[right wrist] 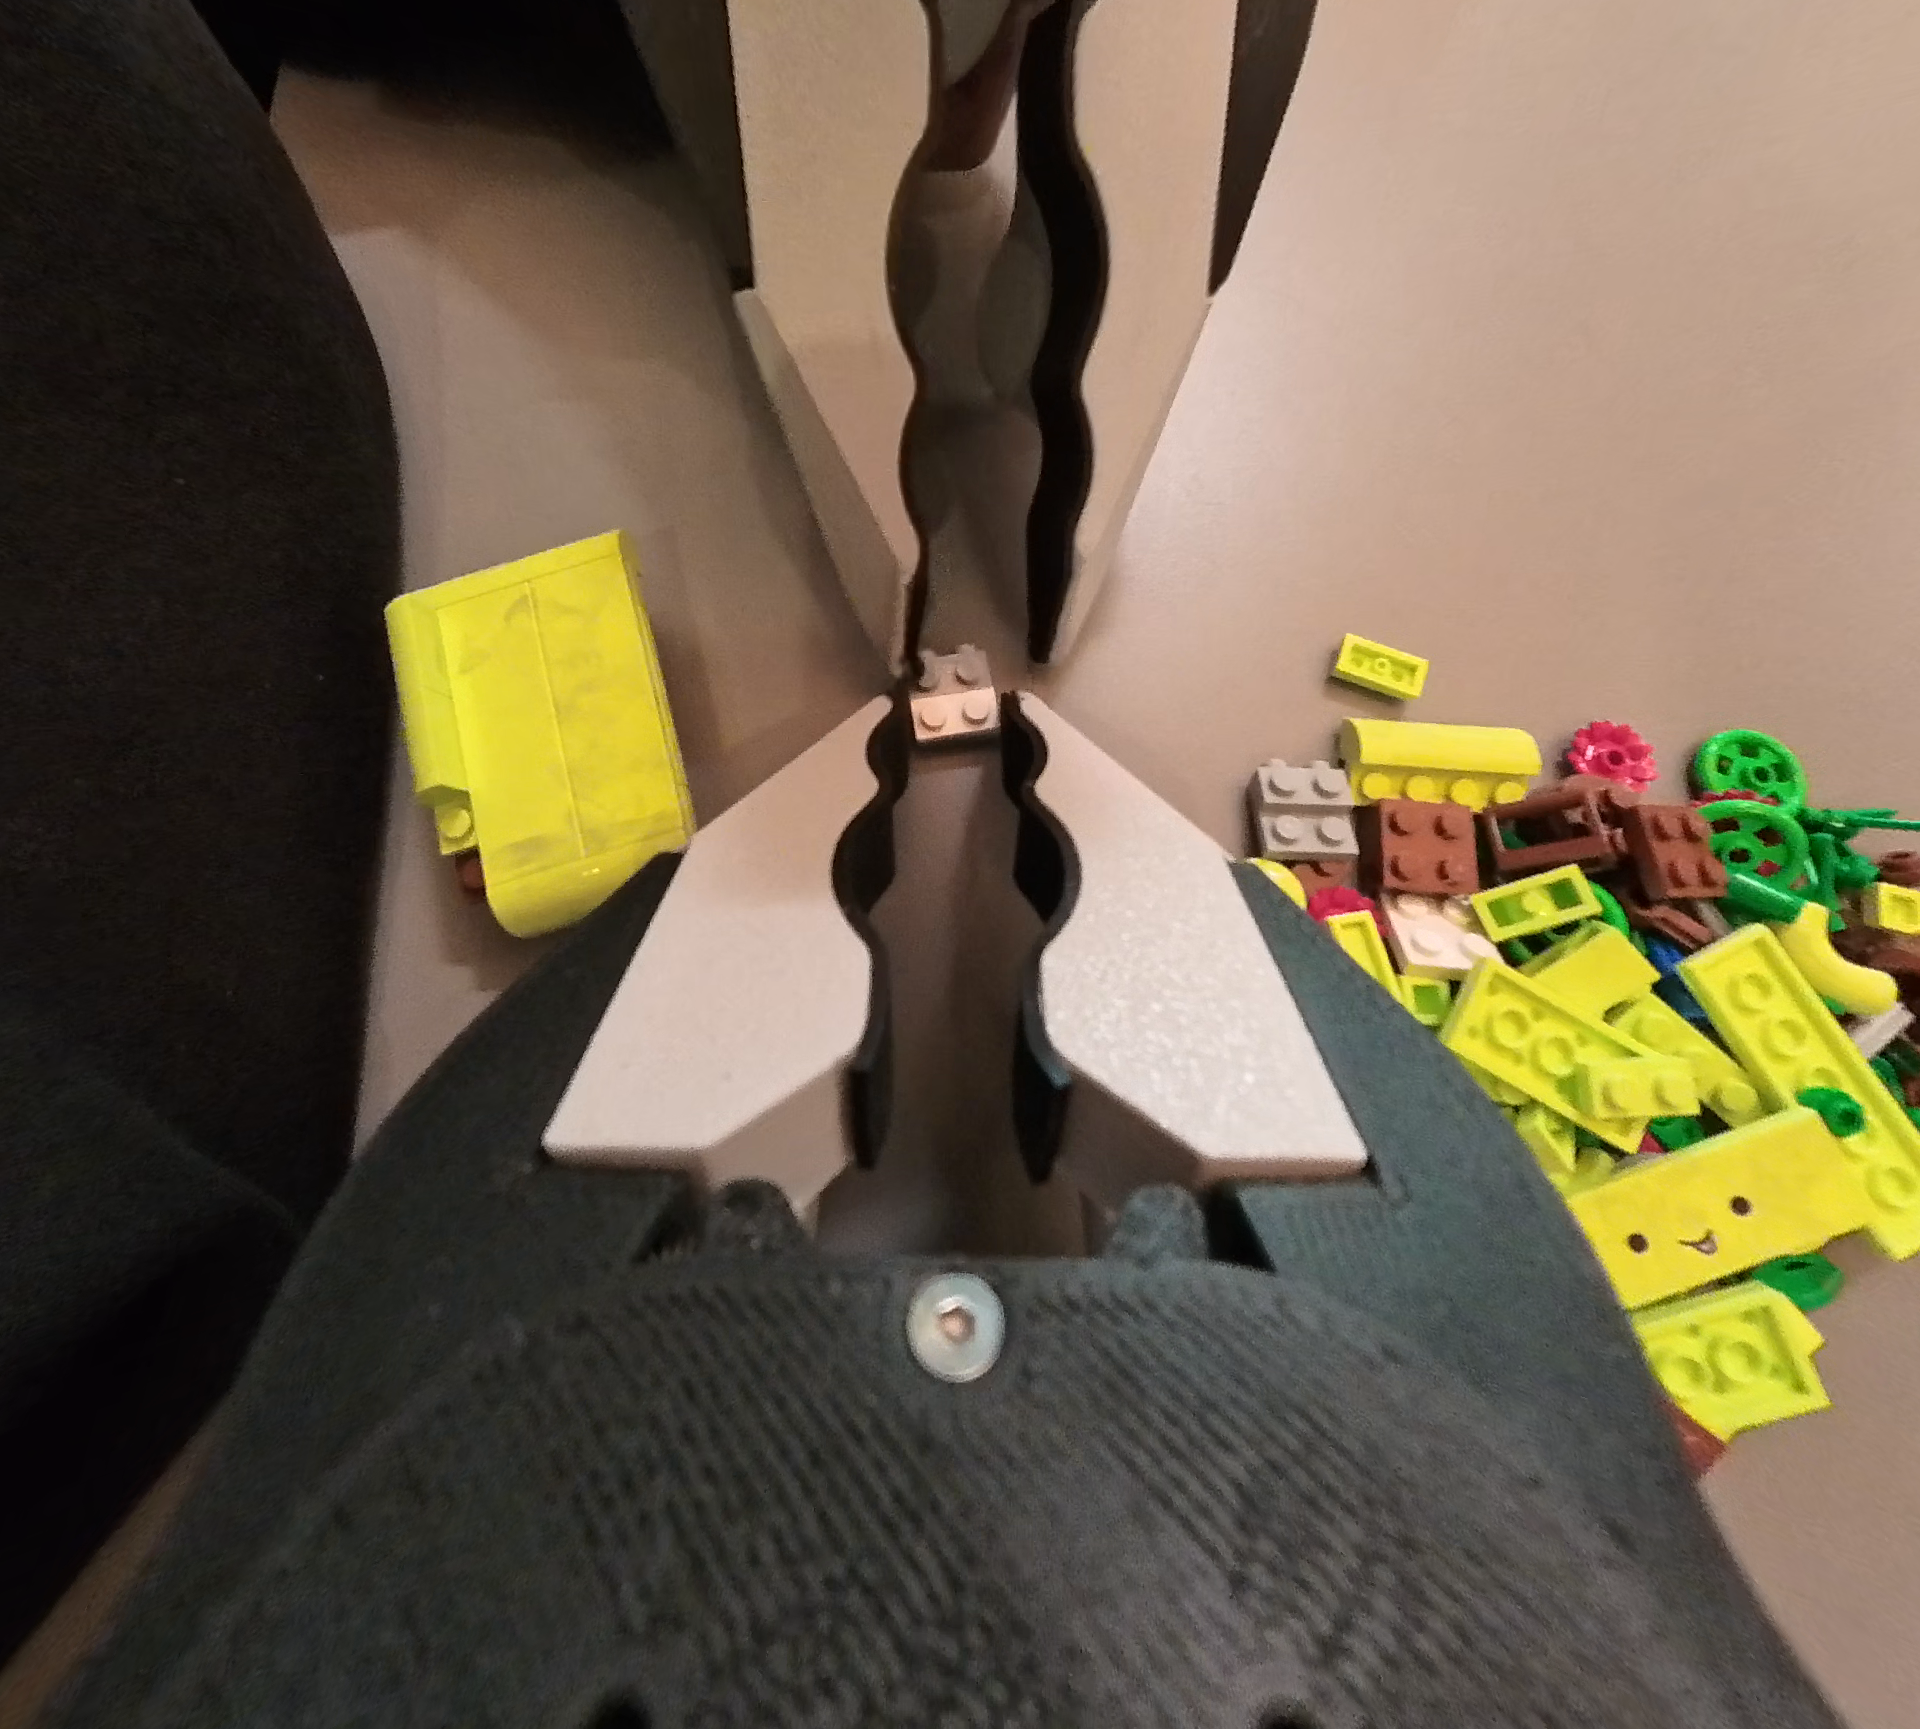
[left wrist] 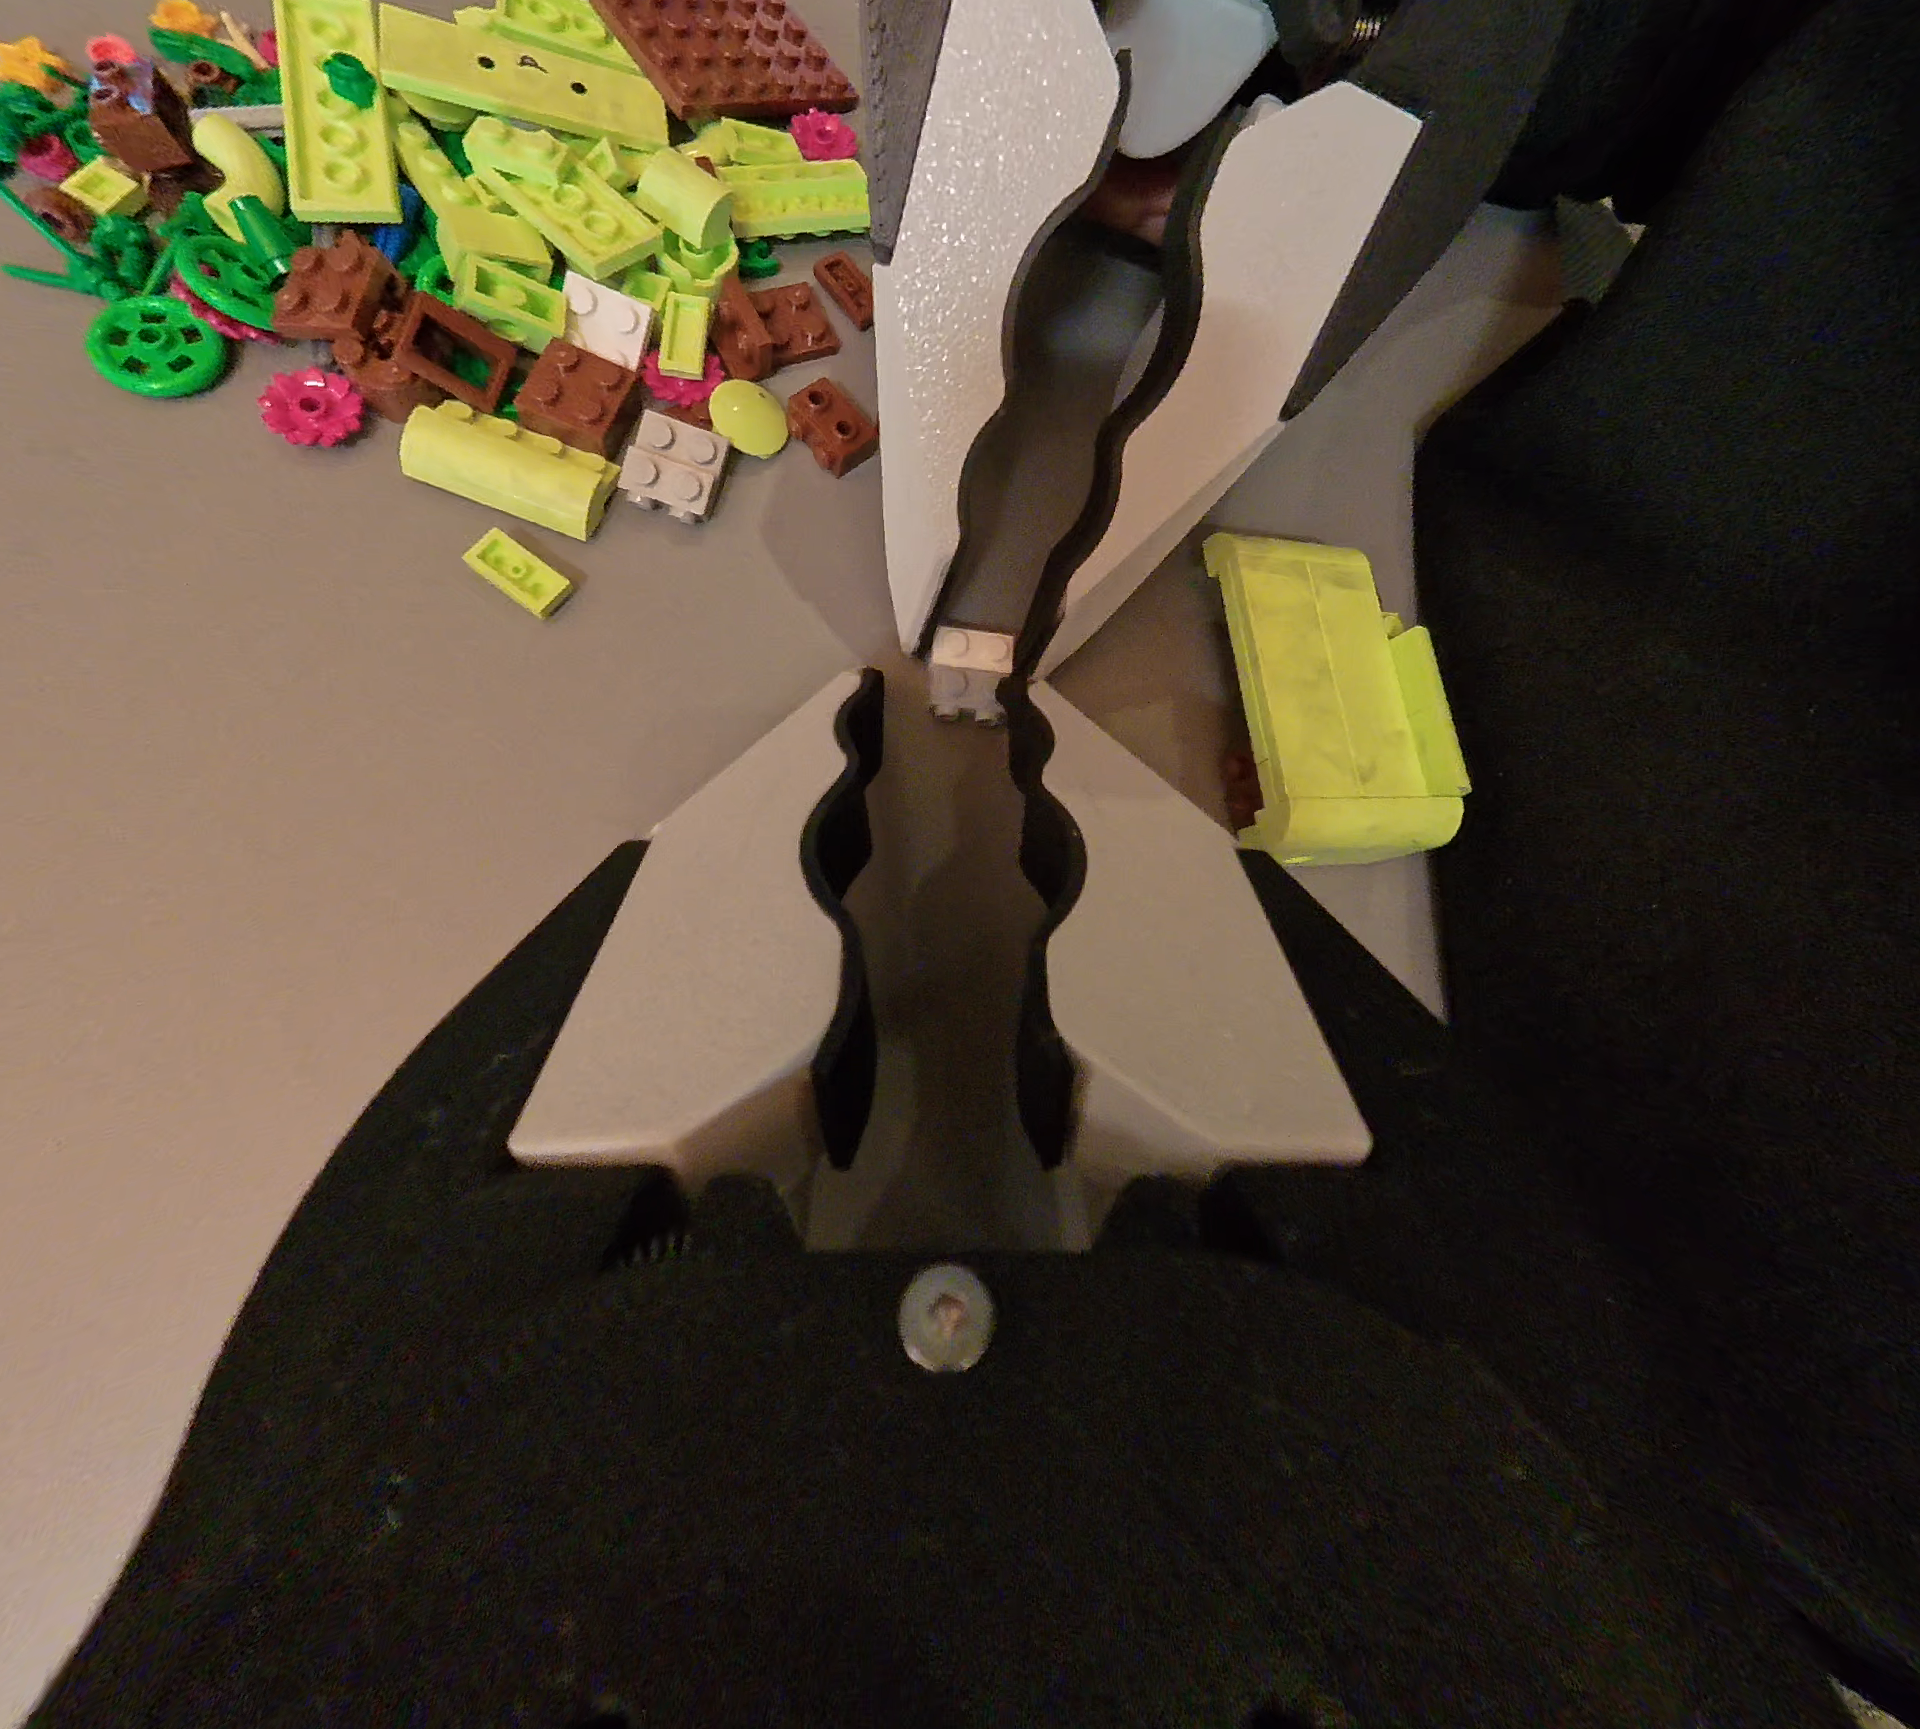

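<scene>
In my left wrist view, my left tongs (left wrist: 940, 692) stand narrowly parted, tips beside a small grey brick (left wrist: 971, 671) pinched by the right tongs (left wrist: 977, 640). In my right wrist view, the right tongs (right wrist: 954, 708) clamp that brick; the brick pile (right wrist: 1621, 983) lies right.

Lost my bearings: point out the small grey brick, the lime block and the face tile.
small grey brick (right wrist: 952, 715): right wrist view, studded top.
lime block (left wrist: 1340, 703): left wrist view, smooth top.
face tile (right wrist: 1704, 1206): right wrist view, printed front.
</scene>
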`<control>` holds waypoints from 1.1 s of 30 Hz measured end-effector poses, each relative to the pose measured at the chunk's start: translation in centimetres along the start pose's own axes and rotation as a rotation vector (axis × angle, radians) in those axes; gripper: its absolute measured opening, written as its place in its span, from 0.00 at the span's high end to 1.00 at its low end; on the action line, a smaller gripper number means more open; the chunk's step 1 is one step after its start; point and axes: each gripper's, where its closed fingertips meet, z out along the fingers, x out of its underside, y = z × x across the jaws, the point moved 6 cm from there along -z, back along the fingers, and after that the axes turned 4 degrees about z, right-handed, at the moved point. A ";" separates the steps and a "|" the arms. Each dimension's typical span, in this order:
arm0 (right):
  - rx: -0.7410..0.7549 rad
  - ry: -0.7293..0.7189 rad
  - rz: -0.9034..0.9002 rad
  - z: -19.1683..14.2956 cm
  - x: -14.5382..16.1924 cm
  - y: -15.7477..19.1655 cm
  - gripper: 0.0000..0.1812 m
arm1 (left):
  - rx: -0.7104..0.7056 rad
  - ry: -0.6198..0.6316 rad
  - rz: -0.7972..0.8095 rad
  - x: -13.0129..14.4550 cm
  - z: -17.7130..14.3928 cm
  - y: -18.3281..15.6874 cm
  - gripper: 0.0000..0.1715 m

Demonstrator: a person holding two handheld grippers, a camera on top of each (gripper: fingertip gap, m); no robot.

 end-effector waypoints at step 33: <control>-0.044 0.017 0.011 -0.4 0.4 -0.6 0.90 | -0.010 0.014 0.126 0.0 0.1 -0.9 0.85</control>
